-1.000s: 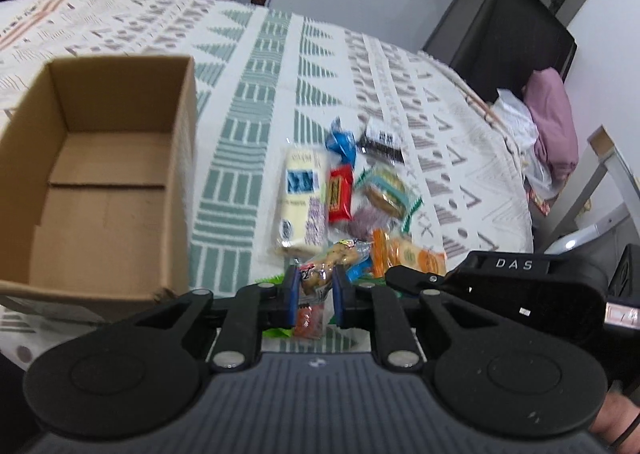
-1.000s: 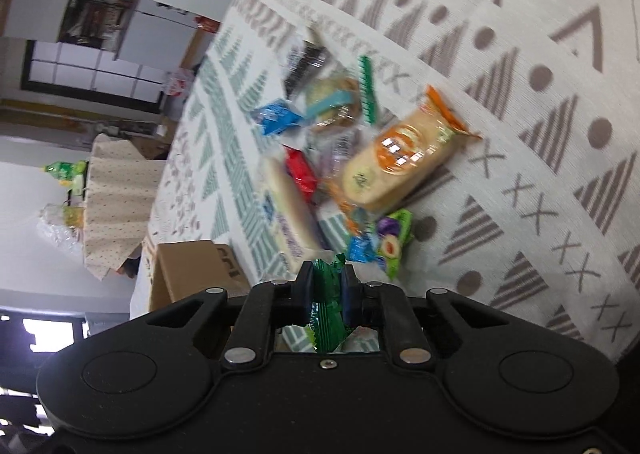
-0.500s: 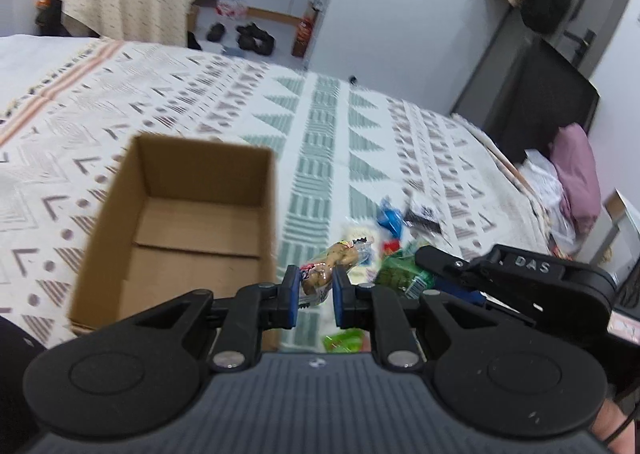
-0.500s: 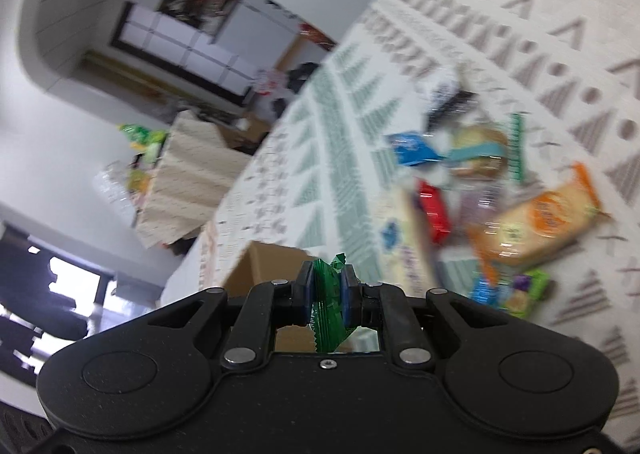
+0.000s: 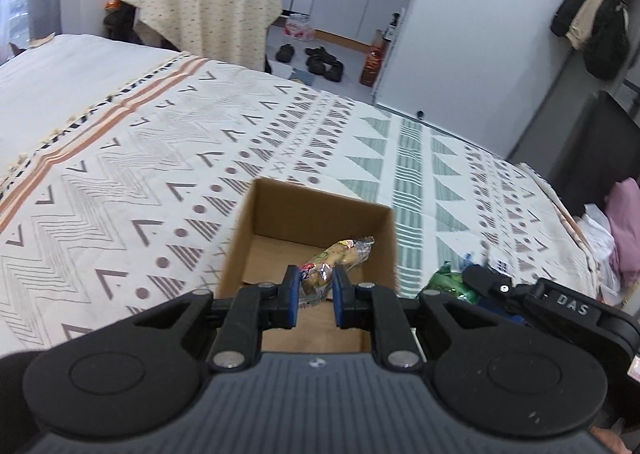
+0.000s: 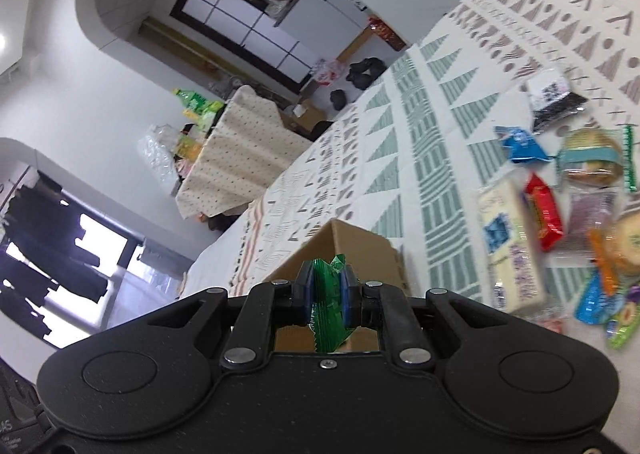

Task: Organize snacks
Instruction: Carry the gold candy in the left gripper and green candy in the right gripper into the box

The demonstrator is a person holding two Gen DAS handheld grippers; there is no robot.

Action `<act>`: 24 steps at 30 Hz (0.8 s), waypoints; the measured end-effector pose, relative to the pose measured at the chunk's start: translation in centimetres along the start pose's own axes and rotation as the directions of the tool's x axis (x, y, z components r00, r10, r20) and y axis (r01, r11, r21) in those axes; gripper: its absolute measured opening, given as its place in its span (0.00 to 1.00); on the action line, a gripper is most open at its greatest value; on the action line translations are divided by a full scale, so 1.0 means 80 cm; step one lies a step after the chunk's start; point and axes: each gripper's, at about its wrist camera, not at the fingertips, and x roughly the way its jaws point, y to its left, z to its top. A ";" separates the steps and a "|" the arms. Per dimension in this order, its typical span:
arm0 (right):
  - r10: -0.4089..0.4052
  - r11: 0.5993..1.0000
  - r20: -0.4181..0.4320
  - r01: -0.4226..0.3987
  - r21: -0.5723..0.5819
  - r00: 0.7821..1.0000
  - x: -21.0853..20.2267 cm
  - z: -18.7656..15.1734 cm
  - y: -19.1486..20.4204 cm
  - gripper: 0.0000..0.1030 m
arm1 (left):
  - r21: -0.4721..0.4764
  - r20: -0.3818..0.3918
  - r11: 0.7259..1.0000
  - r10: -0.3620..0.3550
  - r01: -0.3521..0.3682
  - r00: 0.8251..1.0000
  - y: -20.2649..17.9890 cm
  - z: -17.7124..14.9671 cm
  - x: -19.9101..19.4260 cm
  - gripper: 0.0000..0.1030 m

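Bed (image 5: pixel 120 182), patterned cover; on it open cardboard box (image 5: pixel 312 214), loose snack packets (image 6: pixel 560 206) beside box.

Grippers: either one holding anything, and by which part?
Both. Left gripper pinches a clear-wrapped snack at its near end, above the cardboard box. Right gripper clamps a green packet across its middle.

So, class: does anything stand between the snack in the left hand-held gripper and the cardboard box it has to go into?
Nothing visible does. The left hand-held gripper holds the clear-wrapped snack right over the open cardboard box, whose visible floor is bare.
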 end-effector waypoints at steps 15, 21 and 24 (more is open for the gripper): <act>0.043 0.997 -0.044 -0.046 -0.062 0.998 0.070 -0.016 0.028 0.13 | -0.062 -0.066 0.998 -0.001 -0.003 0.998 0.038 0.035 0.070 0.15; 0.031 0.996 -0.057 -0.035 -0.076 0.998 0.083 -0.019 0.031 0.13 | -0.066 -0.101 0.998 -0.008 0.002 0.995 0.043 0.038 0.096 0.16; 0.027 0.996 -0.055 -0.031 -0.082 0.998 0.085 -0.019 0.032 0.14 | -0.052 -0.096 0.998 0.028 -0.033 0.995 0.041 0.037 0.099 0.19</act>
